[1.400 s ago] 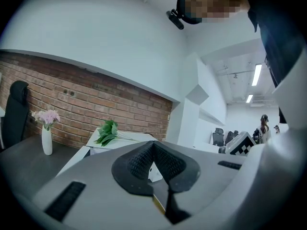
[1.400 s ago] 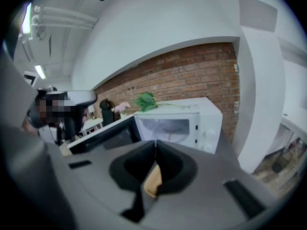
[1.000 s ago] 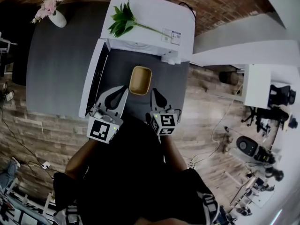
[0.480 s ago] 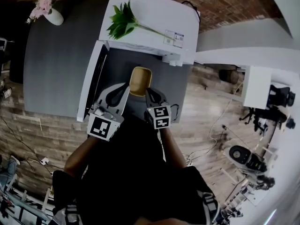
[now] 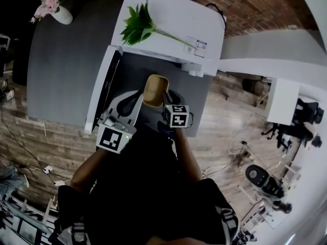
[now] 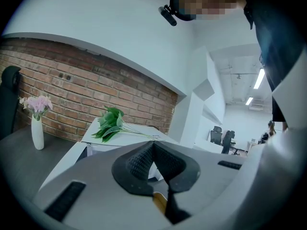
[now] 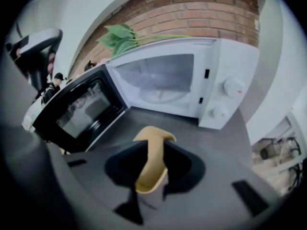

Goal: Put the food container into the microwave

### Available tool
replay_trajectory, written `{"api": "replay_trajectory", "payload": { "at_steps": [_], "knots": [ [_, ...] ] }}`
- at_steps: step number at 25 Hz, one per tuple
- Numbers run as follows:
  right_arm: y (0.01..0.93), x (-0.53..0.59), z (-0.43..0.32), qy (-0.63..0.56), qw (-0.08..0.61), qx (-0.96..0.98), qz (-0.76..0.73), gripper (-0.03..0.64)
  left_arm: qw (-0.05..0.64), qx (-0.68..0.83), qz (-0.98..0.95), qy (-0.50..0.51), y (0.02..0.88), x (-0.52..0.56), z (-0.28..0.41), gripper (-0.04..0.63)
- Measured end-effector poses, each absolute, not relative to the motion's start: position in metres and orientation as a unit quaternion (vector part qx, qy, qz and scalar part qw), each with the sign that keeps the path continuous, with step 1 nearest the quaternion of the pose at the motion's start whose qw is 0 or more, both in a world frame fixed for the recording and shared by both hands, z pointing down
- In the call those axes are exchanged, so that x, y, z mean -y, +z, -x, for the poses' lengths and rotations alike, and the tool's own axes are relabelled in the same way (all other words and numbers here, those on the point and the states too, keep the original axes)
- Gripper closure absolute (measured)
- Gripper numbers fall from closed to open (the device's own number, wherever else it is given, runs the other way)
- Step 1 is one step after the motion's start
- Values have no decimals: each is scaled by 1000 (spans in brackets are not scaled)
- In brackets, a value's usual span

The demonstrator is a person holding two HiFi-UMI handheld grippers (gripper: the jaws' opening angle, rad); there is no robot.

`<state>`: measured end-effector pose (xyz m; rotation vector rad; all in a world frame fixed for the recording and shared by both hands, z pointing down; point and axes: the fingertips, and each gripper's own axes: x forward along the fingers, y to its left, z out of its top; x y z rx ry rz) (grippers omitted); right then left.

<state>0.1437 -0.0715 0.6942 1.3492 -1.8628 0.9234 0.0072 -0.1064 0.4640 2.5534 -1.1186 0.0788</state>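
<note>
Right tongs (image 7: 152, 152) clamped on one yellow food container (image 7: 154, 134), left tongs (image 6: 153, 147) seemingly together, near one open microwave (image 7: 232, 61).

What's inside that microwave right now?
Only a turntable shows in the open microwave; the food container sits outside in the right gripper. The cavity's right side hides behind the control panel.

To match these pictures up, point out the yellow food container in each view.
Head view: centre, food container before the open microwave, in the right gripper.
Left gripper view: only a yellow sliver of the container low centre, behind the jaws.
Right gripper view: container centre, clamped between the jaws.
Shared landmark: green sprig atop the microwave.
</note>
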Motion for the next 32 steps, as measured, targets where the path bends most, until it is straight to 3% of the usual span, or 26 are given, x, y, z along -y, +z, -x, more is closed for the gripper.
{"api": "replay_trajectory", "payload": {
  "at_steps": [25, 32],
  "knots": [
    [787, 37, -163, 497, 372, 606, -497, 499, 190, 389, -901, 37, 476, 116, -14, 560],
    [790, 39, -163, 498, 363, 601, -508, 566, 185, 391, -901, 35, 473, 115, -11, 560]
  ]
}}
